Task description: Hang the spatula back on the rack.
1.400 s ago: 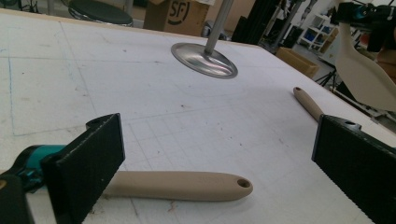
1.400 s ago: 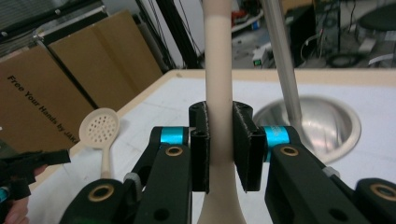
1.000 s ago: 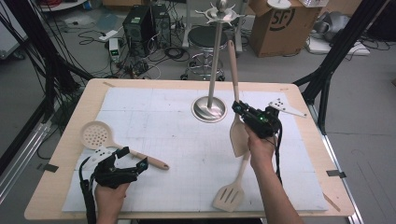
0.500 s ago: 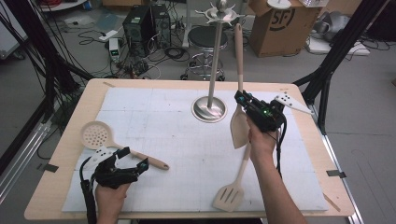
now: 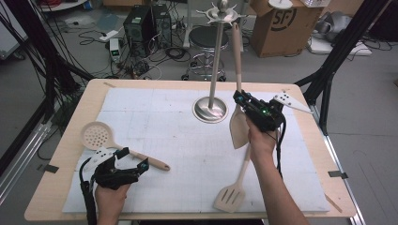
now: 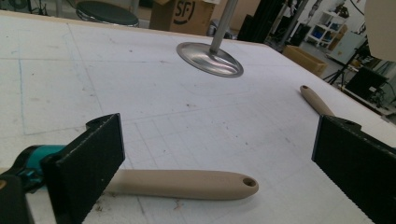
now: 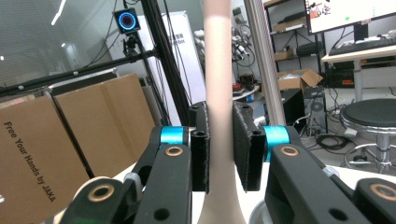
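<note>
While clamped on the beige handle of a spatula (image 5: 238, 125), right gripper (image 5: 245, 104) sits right of centre in the high view, just beside the round steel base of the hanging stand (image 5: 210, 110). Jaws nearly together, pads pressed flat against both sides of that handle, as seen at the middle of the right gripper view (image 7: 218, 93). Spatula held upright: blade hanging below the jaws, just above the white mat, handle rising toward the hooks at the top of the stand's pole, near the top centre of the frame. Whether the handle tip touches a hook, cannot tell. Left gripper (image 5: 133, 161) down at the lower left of the high view, resting low over the mat, jaws spread wide and holding nothing. Between those open jaws, in the left gripper view, the handle end of a skimmer (image 6: 187, 184) lying flat on the mat, apart from both pads; round perforated head of that skimmer (image 5: 96, 136) toward the left edge of the table (image 5: 70, 154). Slotted turner (image 5: 231, 197) flat on the mat at the lower centre-right, beside the person's right forearm, its handle running up toward the right hand.
</note>
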The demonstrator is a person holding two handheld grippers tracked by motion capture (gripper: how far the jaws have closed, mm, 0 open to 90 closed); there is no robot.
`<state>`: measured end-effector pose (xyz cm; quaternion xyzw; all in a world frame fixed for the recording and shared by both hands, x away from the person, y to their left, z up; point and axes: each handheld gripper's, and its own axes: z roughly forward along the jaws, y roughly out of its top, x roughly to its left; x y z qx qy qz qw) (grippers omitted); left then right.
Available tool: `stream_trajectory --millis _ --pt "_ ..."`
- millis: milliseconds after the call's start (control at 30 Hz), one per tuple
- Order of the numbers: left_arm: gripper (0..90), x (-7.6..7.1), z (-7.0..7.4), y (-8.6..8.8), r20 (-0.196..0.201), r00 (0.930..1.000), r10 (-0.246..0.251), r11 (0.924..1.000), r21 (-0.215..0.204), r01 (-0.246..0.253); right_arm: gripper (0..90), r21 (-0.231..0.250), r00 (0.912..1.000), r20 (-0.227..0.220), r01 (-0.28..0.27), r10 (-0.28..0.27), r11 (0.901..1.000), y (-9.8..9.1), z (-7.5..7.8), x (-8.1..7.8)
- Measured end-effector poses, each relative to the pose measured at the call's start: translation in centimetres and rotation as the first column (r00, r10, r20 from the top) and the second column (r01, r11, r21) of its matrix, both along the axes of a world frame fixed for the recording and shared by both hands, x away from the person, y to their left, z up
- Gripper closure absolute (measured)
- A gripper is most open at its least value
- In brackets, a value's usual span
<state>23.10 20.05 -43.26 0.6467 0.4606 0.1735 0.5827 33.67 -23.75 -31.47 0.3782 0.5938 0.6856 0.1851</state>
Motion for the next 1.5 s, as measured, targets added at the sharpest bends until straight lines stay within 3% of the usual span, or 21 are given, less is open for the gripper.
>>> stream_trajectory --millis 267,467,667,733,833,1067,1200,1333,1500 --pt "3.0 -0.1 0.1 -0.1 0.010 0.9999 0.013 0.9997 0.019 -0.013 78.1 -0.042 0.9998 -0.016 0.011 -0.012 0.9990 0.7 0.8 0.9" --pt "3.0 -0.1 0.1 0.0 0.010 0.9999 0.010 0.9997 0.020 -0.010 78.1 -0.087 0.9977 -0.051 0.041 -0.046 0.9954 1.0 0.1 1.6" --pt "3.0 -0.1 0.1 0.0 0.010 0.9999 0.008 0.9998 0.018 -0.008 77.7 -0.107 0.9974 -0.046 0.050 -0.055 0.9930 1.2 -0.1 1.9" --pt "3.0 -0.1 0.1 0.0 0.010 0.9999 0.008 0.9998 0.017 -0.008 75.2 -0.103 0.9975 -0.051 0.043 -0.049 0.9937 1.3 -0.2 2.0" --pt "3.0 -0.1 0.1 0.0 0.009 0.9999 0.008 0.9998 0.019 -0.008 63.9 -0.100 0.9965 -0.058 0.055 -0.061 0.9934 1.2 -0.2 2.0" --pt "3.0 -0.2 0.2 -0.1 0.014 0.9999 0.008 0.9998 0.019 -0.008 60.9 0.000 0.9978 -0.057 0.032 -0.032 0.9995 0.5 0.0 2.1" --pt "3.0 -0.1 0.1 -0.1 0.012 0.9999 0.010 0.9998 0.020 -0.010 57.8 0.069 0.9980 -0.051 0.040 -0.036 0.9968 -0.1 0.1 2.3" --pt "3.0 -0.1 0.1 -0.1 0.011 0.9999 0.010 0.9997 0.023 -0.010 57.6 0.063 0.9968 -0.052 0.065 -0.062 0.9959 0.0 0.8 2.9" --pt "3.0 -0.2 0.1 -0.1 0.017 0.9998 0.013 0.9997 0.022 -0.013 56.4 0.102 0.9970 -0.028 0.075 -0.073 0.9919 0.2 2.4 3.7"
